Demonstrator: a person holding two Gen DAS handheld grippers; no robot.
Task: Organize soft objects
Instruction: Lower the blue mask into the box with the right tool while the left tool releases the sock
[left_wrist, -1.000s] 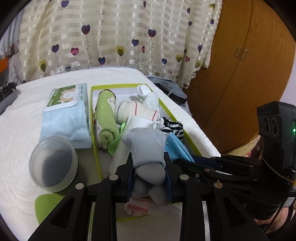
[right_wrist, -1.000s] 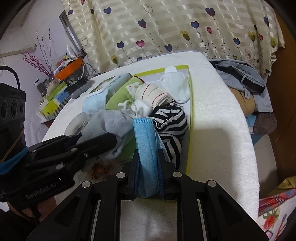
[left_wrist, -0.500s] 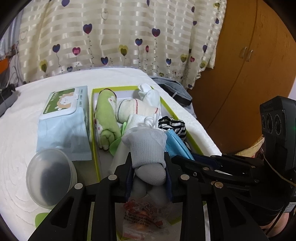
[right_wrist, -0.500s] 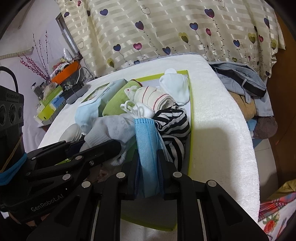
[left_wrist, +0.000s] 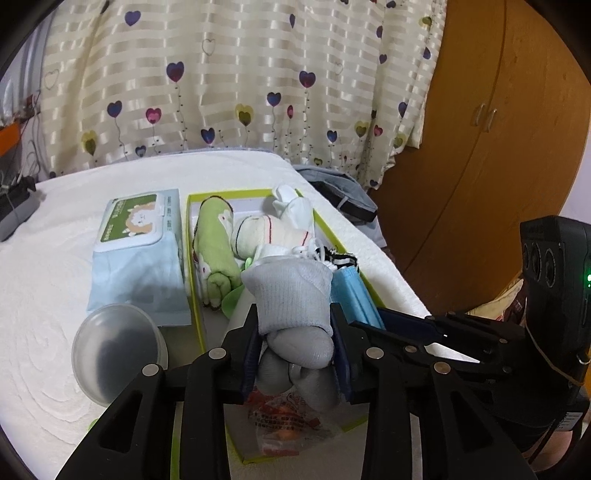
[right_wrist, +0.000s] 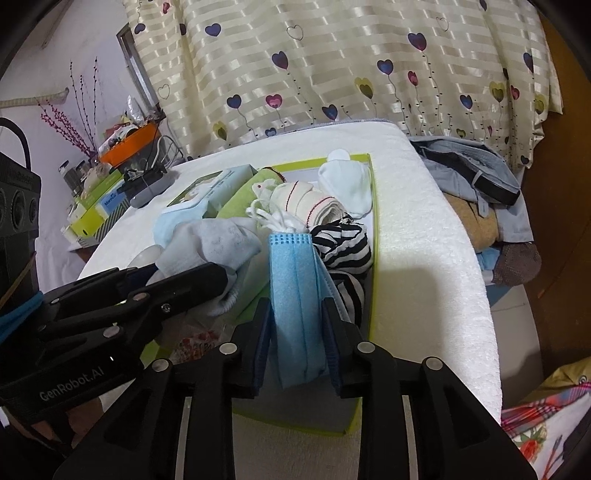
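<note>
Two tongs hang side by side over a green-rimmed tray (left_wrist: 194, 258) on a white-covered table (left_wrist: 48, 295). The left tongs (left_wrist: 295, 332) are opening with a grey sock bundle (left_wrist: 291, 295) between them; the pads appear still to touch its sides, though the black arms hide the bundle's underside. The right tongs (right_wrist: 297, 332) are opening too, and a folded blue mask (right_wrist: 293, 295) stands upright between pads that no longer visibly squeeze it; its lower end is lost behind the tong frame.

Both items sit above the near half of the tray. Beyond them lie a green roll (left_wrist: 214, 251), a cream sock roll (left_wrist: 269, 232), a white sock (right_wrist: 347, 184) and a striped sock (right_wrist: 343, 247), packed close and overlapping, so the tray floor shows only at the far end. A crinkled red-printed packet (left_wrist: 284, 417) lies under the left tongs, its print unreadable.

Left of the tray, a wipes pack (left_wrist: 140, 251) lies just beside the rim, and a clear tub (left_wrist: 114, 354) sits near it, partly cut off by the tong arm. The table's right edge runs close beside the tray, dropping to piled clothes (right_wrist: 476, 184) below. Bare cover stretches wide at the left and far side, up to a heart-print curtain (left_wrist: 240, 81). A wardrobe (left_wrist: 480, 147) fills the right.
</note>
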